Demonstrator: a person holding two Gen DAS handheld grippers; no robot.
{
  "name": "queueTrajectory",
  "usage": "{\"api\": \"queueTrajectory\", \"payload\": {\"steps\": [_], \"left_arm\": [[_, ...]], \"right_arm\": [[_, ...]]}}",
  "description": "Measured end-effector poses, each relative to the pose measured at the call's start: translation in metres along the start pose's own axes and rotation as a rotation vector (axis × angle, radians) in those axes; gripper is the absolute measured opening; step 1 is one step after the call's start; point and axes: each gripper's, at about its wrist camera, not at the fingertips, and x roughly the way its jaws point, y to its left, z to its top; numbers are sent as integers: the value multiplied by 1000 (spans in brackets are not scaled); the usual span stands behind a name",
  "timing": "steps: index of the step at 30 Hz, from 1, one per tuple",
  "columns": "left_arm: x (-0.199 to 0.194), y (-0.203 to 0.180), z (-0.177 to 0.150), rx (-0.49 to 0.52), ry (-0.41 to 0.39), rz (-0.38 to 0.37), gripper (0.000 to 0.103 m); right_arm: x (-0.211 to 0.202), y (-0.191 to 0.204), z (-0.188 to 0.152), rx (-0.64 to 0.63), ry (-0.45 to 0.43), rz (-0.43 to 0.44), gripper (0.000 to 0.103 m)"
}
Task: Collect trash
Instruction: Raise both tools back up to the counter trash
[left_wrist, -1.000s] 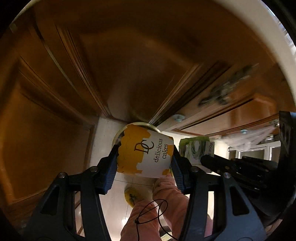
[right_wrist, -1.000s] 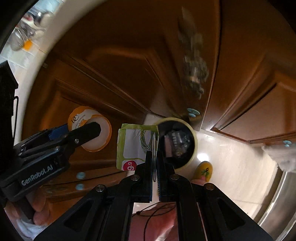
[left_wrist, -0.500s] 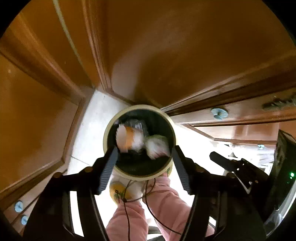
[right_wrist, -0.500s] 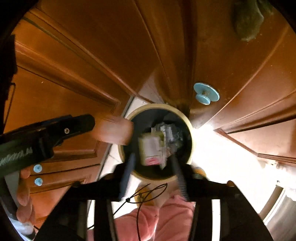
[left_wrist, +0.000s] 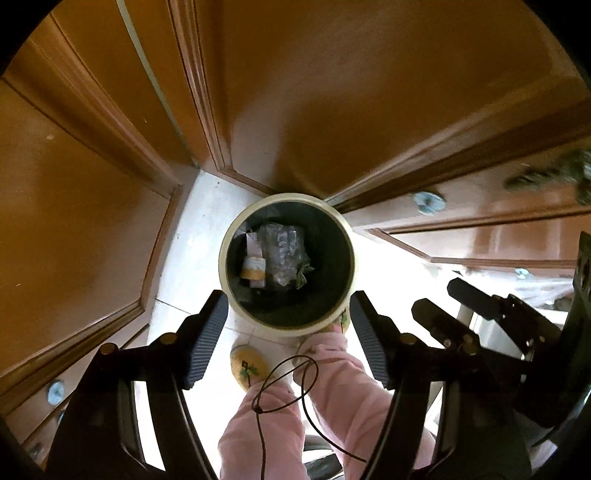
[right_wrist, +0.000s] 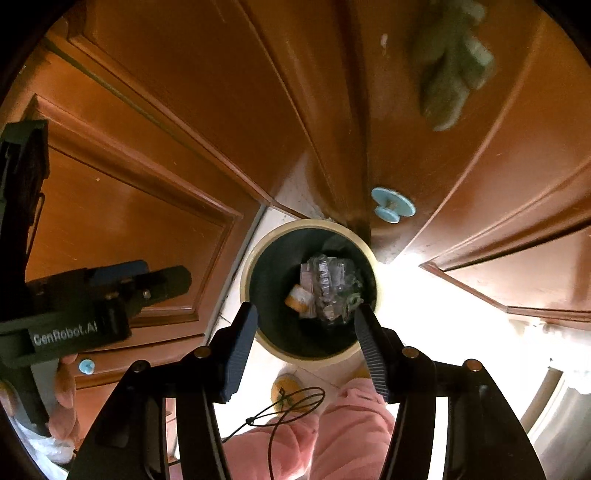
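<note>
— Hovering over the bin, both of our tongs stand empty. The left tongs (left_wrist: 286, 338) have just been opening, wide apart now with nothing between the pads; the right tongs (right_wrist: 304, 347) have likewise just parted, and nothing sits in their gap either.

— And the trash?

— Down in the trash bin (left_wrist: 225, 266), which stands on the pale tiled floor (left_wrist: 192, 236) in the corner of the wooden cabinets (left_wrist: 92, 206). We can pick out a yellow-and-white cake cup (left_wrist: 253, 268) beside a crumpled clear wrapper (left_wrist: 284, 254), with a greenish scrap at its edge. From the right wrist view the same heap lies at the bottom, cake cup (right_wrist: 297, 297) on the left.

— So how far along are we?

— We judge this drop as done. Whether more remains elsewhere, these views cannot tell us.

— Our pose?

— Both tongs point steeply down at the bin's mouth, side by side, the left tongs (right_wrist: 110, 295) visible from the right camera with a hand (right_wrist: 64, 384) beneath. Pink trouser legs (left_wrist: 325, 398) and a yellow slipper (left_wrist: 249, 365) stand just behind the bin.
</note>
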Motion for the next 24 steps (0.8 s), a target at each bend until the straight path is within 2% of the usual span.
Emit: {"api": "queueTrajectory", "payload": {"steps": [7,13,17,24], "left_arm": [[-90,-17,-13,35,-43,-4,66],[-192,-41,-20,123,-158,-20,66],[-260,-58,-21,174,-252,-43,66],[-352,-86,-17,236,-379,-85,66]], "right_arm": [[-73,15,-6,26,-11,-1,56],[-163,42,-11,31,-67,1,56],[-238,67,-11,14,-157,-11,60],[-347,97,-11,-4,-325,-16,62]]}}
